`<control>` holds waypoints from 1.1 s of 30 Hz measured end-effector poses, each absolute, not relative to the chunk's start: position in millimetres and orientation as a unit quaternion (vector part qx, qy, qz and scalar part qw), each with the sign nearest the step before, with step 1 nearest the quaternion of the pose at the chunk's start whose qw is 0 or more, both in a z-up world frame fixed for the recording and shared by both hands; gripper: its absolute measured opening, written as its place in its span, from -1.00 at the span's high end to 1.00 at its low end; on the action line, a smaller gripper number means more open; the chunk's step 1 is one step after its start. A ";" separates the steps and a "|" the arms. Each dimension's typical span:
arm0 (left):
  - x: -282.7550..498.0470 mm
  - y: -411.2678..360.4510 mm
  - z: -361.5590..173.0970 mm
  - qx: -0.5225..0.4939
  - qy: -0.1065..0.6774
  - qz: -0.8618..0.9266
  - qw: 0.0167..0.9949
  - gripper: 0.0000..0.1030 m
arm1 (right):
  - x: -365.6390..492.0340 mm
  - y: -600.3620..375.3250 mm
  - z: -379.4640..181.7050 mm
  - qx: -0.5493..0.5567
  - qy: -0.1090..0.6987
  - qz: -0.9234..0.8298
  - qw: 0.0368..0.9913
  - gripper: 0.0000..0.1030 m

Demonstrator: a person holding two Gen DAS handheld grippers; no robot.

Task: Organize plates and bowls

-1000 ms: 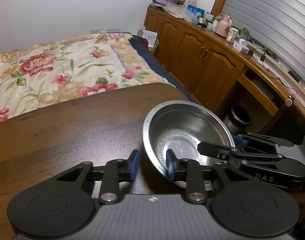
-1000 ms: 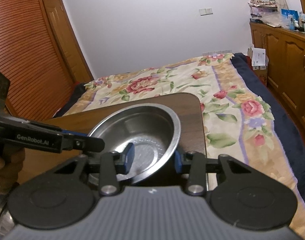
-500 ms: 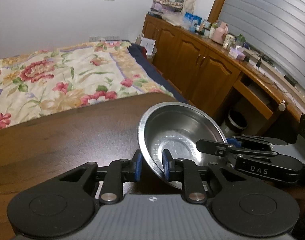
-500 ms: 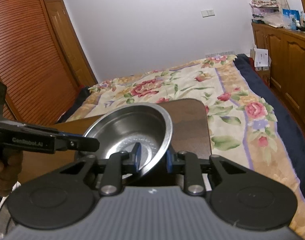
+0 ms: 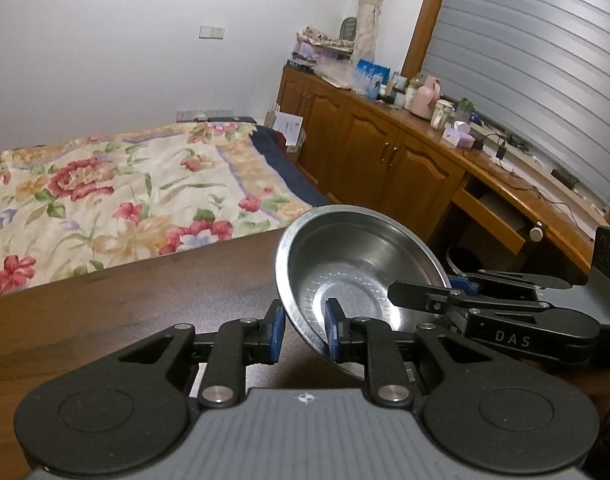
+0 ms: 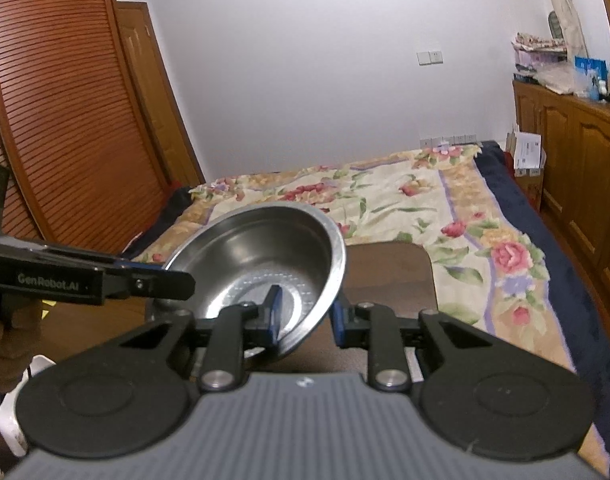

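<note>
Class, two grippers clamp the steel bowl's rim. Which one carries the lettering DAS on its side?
The right gripper, seen from the left wrist camera at the bowl's right edge; the left gripper reads GenRobot.AI instead.

You are working in a home bedroom. A bed (image 5: 117, 184) with a floral cover (image 6: 385, 200) fills the middle of the room, just beyond the dark wooden counter (image 5: 105, 304) in front of you. To the right of the bed, wooden cabinets (image 5: 369, 160) run along the wall, their top crowded with bottles, boxes and a pink jug (image 5: 425, 98). Past the cabinets hangs a grey blind (image 5: 525, 80) with a curtain (image 5: 369, 8) beside it. To the left of the bed stand louvred wooden doors (image 6: 65, 120). Behind the bed, the white wall carries a light switch (image 6: 429, 57) and a row of sockets (image 5: 205, 114).
</note>
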State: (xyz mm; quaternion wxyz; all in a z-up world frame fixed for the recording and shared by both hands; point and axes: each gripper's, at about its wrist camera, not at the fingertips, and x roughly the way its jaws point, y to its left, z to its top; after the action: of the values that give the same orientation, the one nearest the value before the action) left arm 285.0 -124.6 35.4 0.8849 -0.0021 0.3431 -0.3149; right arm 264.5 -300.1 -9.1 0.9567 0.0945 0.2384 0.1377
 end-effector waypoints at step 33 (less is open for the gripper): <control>170.0 -76.7 71.2 0.009 0.302 -0.313 0.900 0.54 | 184.6 -269.6 16.8 0.091 0.227 0.167 0.955 0.49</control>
State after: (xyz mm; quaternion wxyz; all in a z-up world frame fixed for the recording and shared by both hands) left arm 170.0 -76.7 71.2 0.9005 0.0090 0.3020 -0.3128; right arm 184.6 -269.6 16.8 0.9550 0.0914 0.2273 0.1670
